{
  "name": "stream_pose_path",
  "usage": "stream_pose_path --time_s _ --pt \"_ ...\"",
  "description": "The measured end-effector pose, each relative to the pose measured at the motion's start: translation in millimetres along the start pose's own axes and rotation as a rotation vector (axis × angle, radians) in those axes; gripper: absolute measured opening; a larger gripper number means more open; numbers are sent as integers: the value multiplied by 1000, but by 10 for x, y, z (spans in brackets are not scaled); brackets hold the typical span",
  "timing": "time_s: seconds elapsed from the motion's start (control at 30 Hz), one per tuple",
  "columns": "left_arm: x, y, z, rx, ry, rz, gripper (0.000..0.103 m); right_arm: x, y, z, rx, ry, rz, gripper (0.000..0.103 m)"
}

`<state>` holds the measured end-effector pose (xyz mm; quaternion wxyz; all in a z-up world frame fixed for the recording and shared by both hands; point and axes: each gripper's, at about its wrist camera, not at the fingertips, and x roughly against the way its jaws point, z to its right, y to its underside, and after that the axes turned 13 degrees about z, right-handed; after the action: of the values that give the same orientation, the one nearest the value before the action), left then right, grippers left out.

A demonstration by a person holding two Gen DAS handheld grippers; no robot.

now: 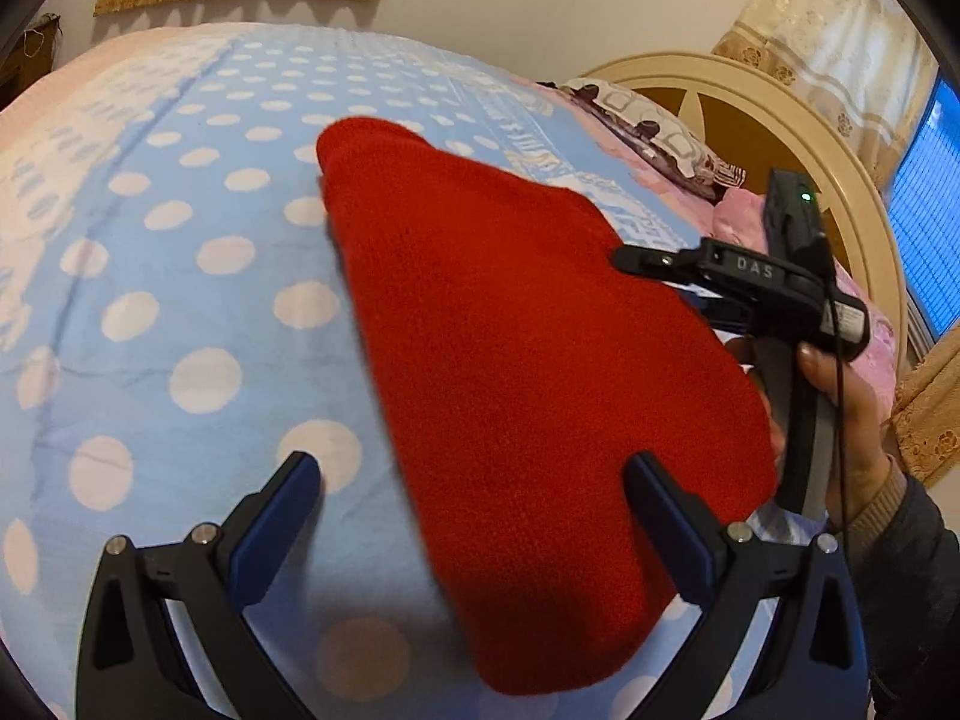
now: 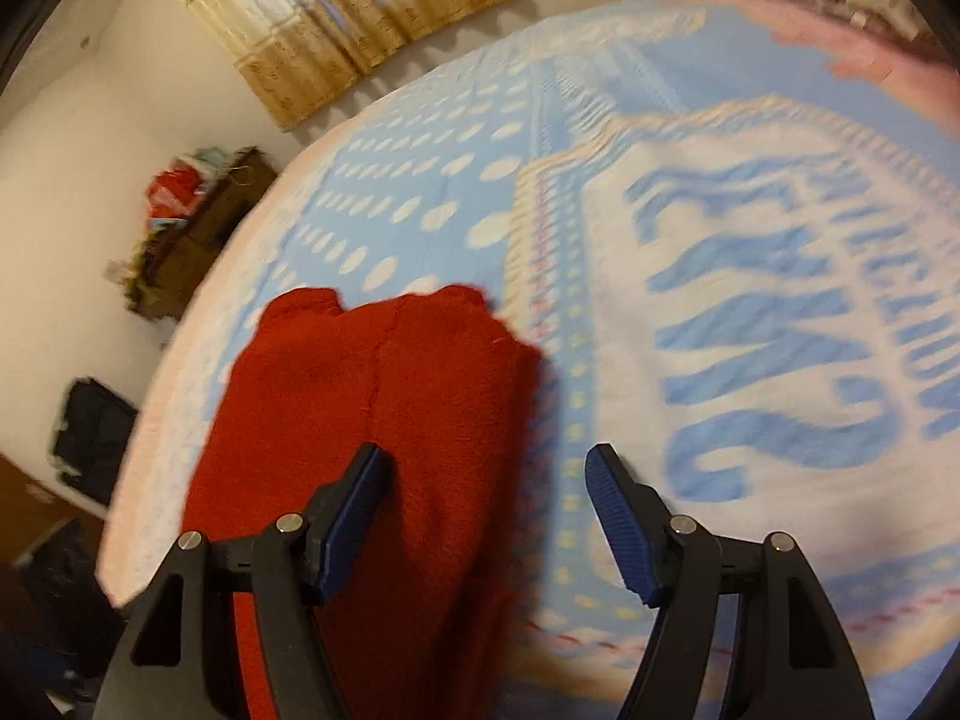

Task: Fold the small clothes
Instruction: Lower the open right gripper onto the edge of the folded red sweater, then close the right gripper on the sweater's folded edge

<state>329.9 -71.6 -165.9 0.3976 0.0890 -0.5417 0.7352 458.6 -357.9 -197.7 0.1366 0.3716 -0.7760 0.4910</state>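
Both grippers stand open and hold nothing: the left gripper [image 1: 474, 510] straddles the near end of the red knitted garment [image 1: 510, 360], the right gripper [image 2: 486, 516] hangs over its edge. If a pad drags the soft knit, I think the fold can slip open. It lies mid-bed on the dotted blue bedspread [image 1: 180, 252]; beyond are a headboard [image 1: 798, 138] and curtains [image 2: 336, 18].

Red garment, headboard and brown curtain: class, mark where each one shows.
red garment [image 1: 510, 360]: left wrist view, middle of the knit cloth.
headboard [image 1: 708, 69]: left wrist view, top of the cream arch.
brown curtain [image 2: 360, 18]: right wrist view, middle folds.
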Motion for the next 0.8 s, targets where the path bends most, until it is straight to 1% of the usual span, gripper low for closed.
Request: stream_pose_path --time_s 0.07,0.1,0.13,0.17,0.27,0.37,0.5,0.57,0.6,0.63,0.67,0.7,0.73,0.8 --pt "-22 10 -29 16 22 -7 103 -62 -2 -18 2 -26 1 69" --pt "-20 10 -40 23 30 -6 103 -88 -11 -22 -2 -43 -2 66" --pt "-14 13 -46 24 40 0 103 -107 -12 -22 -10 -73 -6 59" --pt "-9 23 -44 21 47 8 103 -108 -18 -30 -19 -106 -15 57" --pt "3 48 -33 14 59 23 103 -148 11 -14 -22 -103 -26 57" --pt "-6 52 -23 12 67 25 103 -203 1 7 -53 -129 -32 57" --pt "-36 41 -10 8 90 17 99 -332 -31 -13 -51 -138 -53 57" --pt "-53 32 -2 14 104 15 93 -312 -17 11 -59 -143 -47 52" --pt "-56 29 0 17 117 14 84 -308 -7 17 -61 -145 -41 50" --pt "-59 35 11 20 146 9 71 -290 8 16 -63 -153 -37 43" --pt "-63 39 26 22 162 3 68 -285 20 12 -68 -169 -34 35" --pt "-57 35 32 20 159 6 64 -276 34 13 -86 -194 -32 33" --pt "-39 26 48 11 157 10 56 -247 40 13 -90 -200 -24 31" --pt "3 -10 53 5 148 21 47 -206 53 -48 -65 -191 -2 30"
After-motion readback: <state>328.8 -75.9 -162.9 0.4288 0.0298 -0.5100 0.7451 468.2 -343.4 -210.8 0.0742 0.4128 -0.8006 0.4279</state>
